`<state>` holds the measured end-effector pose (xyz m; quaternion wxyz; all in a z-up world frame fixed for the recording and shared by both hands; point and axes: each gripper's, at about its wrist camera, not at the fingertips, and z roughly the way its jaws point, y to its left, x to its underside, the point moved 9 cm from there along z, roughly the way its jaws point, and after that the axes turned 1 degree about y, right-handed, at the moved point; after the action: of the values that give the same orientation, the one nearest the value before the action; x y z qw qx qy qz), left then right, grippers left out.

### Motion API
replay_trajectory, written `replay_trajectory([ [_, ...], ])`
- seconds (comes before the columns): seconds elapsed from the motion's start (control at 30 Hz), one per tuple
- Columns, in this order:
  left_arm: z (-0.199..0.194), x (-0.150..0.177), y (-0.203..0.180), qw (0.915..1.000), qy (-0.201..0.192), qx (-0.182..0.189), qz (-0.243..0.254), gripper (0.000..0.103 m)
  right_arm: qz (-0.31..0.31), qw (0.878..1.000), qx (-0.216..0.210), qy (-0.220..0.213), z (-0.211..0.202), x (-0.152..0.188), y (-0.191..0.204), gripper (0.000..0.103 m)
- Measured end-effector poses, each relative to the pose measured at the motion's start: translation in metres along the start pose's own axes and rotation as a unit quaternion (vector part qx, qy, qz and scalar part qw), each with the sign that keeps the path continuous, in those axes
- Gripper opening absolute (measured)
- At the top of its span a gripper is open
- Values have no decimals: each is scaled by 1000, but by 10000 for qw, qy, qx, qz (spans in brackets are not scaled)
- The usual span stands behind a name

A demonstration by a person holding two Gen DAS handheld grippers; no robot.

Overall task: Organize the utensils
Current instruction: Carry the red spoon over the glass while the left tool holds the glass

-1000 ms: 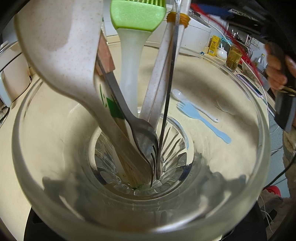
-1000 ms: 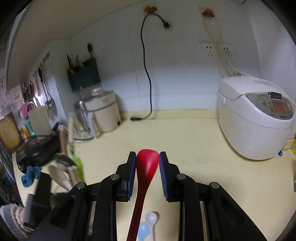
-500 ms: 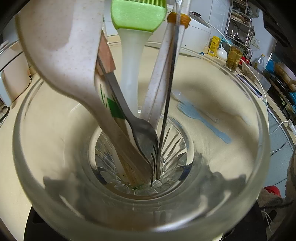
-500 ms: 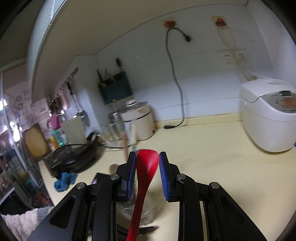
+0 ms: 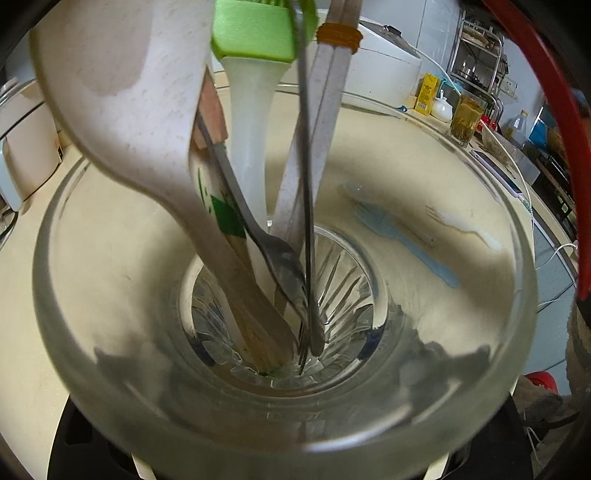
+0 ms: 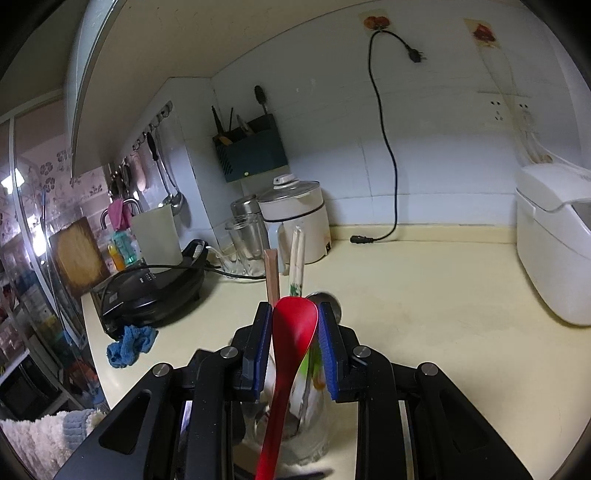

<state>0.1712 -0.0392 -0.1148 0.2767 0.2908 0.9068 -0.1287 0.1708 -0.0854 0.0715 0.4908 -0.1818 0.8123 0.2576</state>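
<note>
- Two grippers share the job: the right gripper [image 6: 295, 325] clamps a red spoon [image 6: 291, 339] by its bowl and has swung across the counter [image 6: 424, 295] to hang over the glass jar [image 5: 509, 332].
- Insertion looks next.
- Left gripper: fingers unseen; jar apparently held, so I cannot tell.
- Jar's free room lies right of the forks [image 5: 295, 280]; spatula [image 5: 122, 92] and brush [image 5: 258, 33] crowd the left.
- A blue fork [image 5: 410, 247] waits beyond.

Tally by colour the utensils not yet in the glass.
Red: 1, the red spoon in the right gripper
Blue: 1, the blue fork on the counter
White: 2, the white spoon and the faint white fork
Total: 4
</note>
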Motion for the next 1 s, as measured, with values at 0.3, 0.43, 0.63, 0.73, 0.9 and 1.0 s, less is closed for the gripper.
replay_trajectory([
  [0.3,-1,0,1,10000,3,-12,11,87,-286,9977,194,-580,-20,-19,17,25],
  [0.43,0,0,1,10000,2,-7,7,86,-455,9942,418,-880,-32,-29,19,25],
  [0.63,0,0,1,10000,3,-7,7,86,-650,9898,654,-1089,-35,-39,19,25],
  [0.73,0,0,1,10000,3,-8,7,87,-721,9878,732,-1173,-34,-41,20,25],
  [0.9,0,0,1,10000,2,-9,8,87,-726,9860,836,-1251,-27,-43,17,25],
  [1.0,-1,1,1,10000,3,-10,8,87,-684,9846,944,-1299,-25,-42,13,25],
])
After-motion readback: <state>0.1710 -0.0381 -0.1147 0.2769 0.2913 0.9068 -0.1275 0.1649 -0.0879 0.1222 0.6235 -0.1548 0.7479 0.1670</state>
